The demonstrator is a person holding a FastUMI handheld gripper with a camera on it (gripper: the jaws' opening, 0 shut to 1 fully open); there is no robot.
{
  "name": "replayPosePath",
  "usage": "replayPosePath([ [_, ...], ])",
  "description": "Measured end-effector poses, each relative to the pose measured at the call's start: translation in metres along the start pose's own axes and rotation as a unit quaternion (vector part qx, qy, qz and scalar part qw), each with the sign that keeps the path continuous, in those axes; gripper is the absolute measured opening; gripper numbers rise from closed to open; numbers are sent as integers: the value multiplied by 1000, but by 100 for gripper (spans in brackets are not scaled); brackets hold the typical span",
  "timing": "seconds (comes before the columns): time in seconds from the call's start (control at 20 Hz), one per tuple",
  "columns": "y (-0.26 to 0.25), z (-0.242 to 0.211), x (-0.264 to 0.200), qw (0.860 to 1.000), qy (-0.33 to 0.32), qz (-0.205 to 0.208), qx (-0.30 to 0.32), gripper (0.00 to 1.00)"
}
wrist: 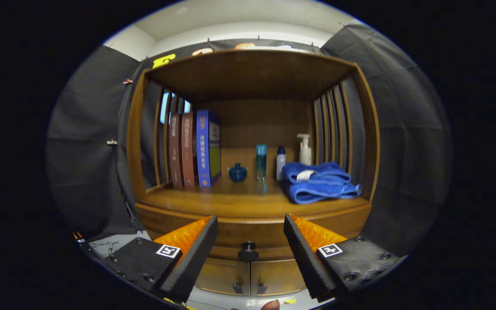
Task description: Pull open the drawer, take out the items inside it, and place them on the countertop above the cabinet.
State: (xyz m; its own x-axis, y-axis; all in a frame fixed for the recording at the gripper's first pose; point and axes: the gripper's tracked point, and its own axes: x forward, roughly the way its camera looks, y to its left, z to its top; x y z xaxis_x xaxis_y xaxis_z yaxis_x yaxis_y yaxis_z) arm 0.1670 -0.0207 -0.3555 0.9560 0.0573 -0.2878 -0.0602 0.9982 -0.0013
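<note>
Gripper view, looking straight at a wooden cabinet (362,142) with an open shelf above a drawer. My gripper (251,239) has its fingers spread wide apart, holding nothing. Between them, just ahead, sits the dark round drawer knob (248,249), centred in the gap. I judge that I am lined up this way so the fingers can close on the knob and pull.

The drawer (252,234) is shut, so I cannot see what is inside it. Below it, two small cabinet doors (250,275) are closed as well.

Left to right on the countertop (213,200) above the drawer: three books (194,148) stand upright against the slatted left side, two brownish and one blue. Beside them, well apart, sits a small blue lidded jar (237,172). Next comes a tall teal bottle (261,161), then a small white bottle with a dark cap (280,162), then a white pump bottle (304,149) further back. In front of the pump bottle, against the right side, lies a folded blue towel (319,181).

A bare strip of countertop runs along the front edge, which looks to me like the likeliest spot for the drawer's items.
</note>
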Motion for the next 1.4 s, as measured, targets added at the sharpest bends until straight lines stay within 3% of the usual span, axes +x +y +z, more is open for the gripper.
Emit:
replayPosePath([
  [0.3,-2,-75,46,998,54,0,-12,100],
  [0.35,-1,-83,50,998,62,2,-7,96],
  [0.4,0,-88,58,997,73,-3,-2,91],
  [0.6,1,-97,61,997,69,-4,19,52],
  [0.65,4,-98,64,998,68,-2,19,51],
  [0.7,1,-100,63,998,68,-1,14,43],
  [0.8,1,-100,61,997,77,-1,13,35],
  [1.4,-1,-102,-26,997,74,-10,32,35],
])
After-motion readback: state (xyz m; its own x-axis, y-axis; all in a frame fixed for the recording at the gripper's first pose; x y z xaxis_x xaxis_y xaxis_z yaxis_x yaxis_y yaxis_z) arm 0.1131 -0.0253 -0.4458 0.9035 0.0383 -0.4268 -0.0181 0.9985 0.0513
